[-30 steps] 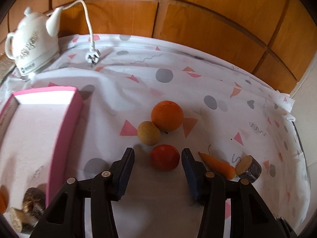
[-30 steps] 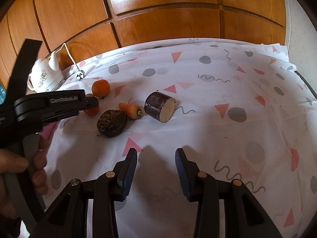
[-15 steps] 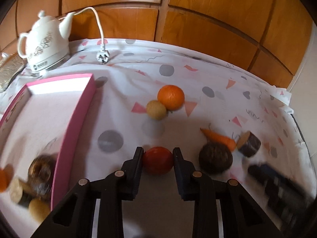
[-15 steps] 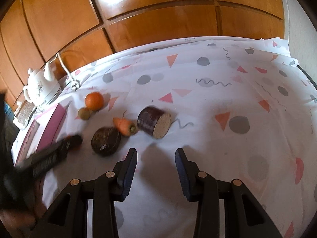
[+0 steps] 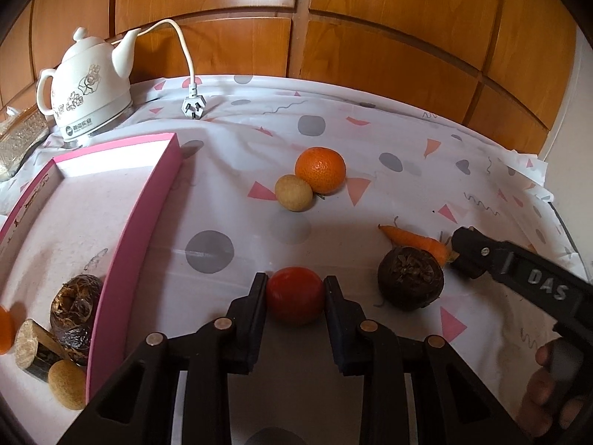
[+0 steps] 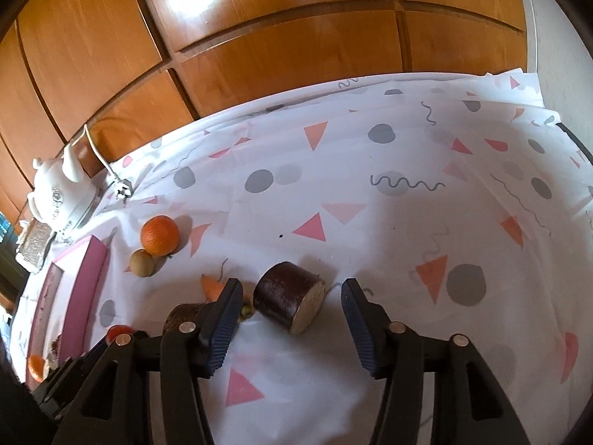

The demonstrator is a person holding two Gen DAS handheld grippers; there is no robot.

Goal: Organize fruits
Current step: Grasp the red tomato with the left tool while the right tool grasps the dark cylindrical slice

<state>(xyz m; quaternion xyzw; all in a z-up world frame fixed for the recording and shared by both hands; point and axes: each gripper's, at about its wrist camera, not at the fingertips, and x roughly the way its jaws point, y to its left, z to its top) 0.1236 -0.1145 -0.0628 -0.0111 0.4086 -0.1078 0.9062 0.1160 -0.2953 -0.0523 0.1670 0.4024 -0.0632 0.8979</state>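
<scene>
My left gripper [image 5: 295,289] is shut on a red tomato [image 5: 295,294], just above the patterned cloth. Beyond it lie an orange [image 5: 320,170] and a small tan fruit [image 5: 293,192], touching each other. To the right sit a dark round root [image 5: 410,282] and a carrot [image 5: 415,241]. My right gripper [image 6: 291,298] has its jaws opening, with a dark cut cylinder piece [image 6: 289,296] lying between them; the pads do not touch it. The pink box [image 5: 126,230] at the left holds a dark root [image 5: 74,306] and several other pieces.
A white kettle [image 5: 90,89] with its cord and plug [image 5: 192,105] stands at the back left against wooden panels. A patterned box [image 5: 18,141] lies left of it. The table's right edge [image 6: 578,144] runs beside a white wall.
The left gripper closed on the tomato and drew back a little. The right gripper moved forward over the cut cylinder piece and its jaws widened.
</scene>
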